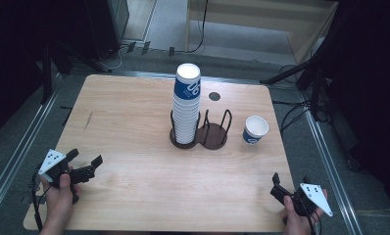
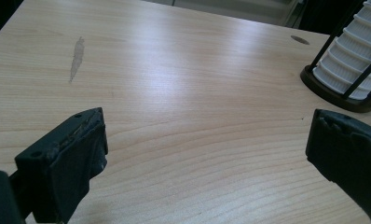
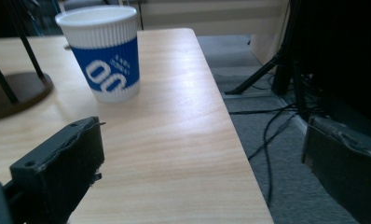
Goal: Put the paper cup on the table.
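Your table (image 1: 134, 122) spreads out ahead of both sets of fingers, pale wood with a dull streak (image 2: 76, 52) on it, far ahead of your left fingers and a little to their left. The tall stack of cups (image 1: 186, 105) stands well ahead of your left gripper (image 1: 85, 159) and off to its right side, seated in the left ring of the dark wire holder (image 1: 213, 133); from the left gripper view its ribbed lower cups sit beyond the right finger, inside the black uprights. The single cup (image 3: 102, 51), white with a blue band, stands upright on the table ahead of your right gripper (image 1: 290, 180), past its left finger and well apart from it; the holder's base lies just to the left of that cup. Your right fingers straddle the table's edge, the right one out over the grey floor and cables. Both grippers are spread wide, fingers released and grasping nothing, each held low near your side of the table
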`<action>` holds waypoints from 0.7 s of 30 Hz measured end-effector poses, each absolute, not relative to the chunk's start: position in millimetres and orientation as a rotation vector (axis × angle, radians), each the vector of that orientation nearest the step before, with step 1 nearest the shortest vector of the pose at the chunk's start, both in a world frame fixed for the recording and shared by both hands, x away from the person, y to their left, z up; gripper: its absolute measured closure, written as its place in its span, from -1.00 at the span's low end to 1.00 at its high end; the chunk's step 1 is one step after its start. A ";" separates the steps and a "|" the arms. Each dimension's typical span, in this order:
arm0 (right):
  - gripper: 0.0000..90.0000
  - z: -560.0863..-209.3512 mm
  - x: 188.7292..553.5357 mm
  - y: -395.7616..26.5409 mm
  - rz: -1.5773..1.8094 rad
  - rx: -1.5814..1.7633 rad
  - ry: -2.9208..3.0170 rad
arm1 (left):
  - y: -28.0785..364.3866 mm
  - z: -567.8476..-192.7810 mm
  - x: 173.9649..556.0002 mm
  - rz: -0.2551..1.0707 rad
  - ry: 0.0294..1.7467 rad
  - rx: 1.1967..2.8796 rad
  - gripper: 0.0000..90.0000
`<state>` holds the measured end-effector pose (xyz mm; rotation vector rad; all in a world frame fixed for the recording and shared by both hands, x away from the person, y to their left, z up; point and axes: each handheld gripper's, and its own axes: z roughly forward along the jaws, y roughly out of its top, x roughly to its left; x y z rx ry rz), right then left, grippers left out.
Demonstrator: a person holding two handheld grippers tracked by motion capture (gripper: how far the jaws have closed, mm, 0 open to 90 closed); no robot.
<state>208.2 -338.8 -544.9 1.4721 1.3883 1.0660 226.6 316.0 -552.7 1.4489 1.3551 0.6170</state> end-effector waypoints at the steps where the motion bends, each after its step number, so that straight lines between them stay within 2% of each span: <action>1: -1.00 -546.0 208.8 -338.4 1.066 1.469 1.396 | 316.1 -552.7 226.7 0.616 1.355 1.447 -1.00; 18: -0.98 -546.1 213.8 -328.1 0.971 1.491 1.474 | 315.3 -552.5 227.0 0.617 1.351 1.461 -1.00; 21: -0.84 -546.1 216.4 -328.6 0.935 1.526 1.463 | 315.6 -552.6 227.0 0.616 1.352 1.461 -1.00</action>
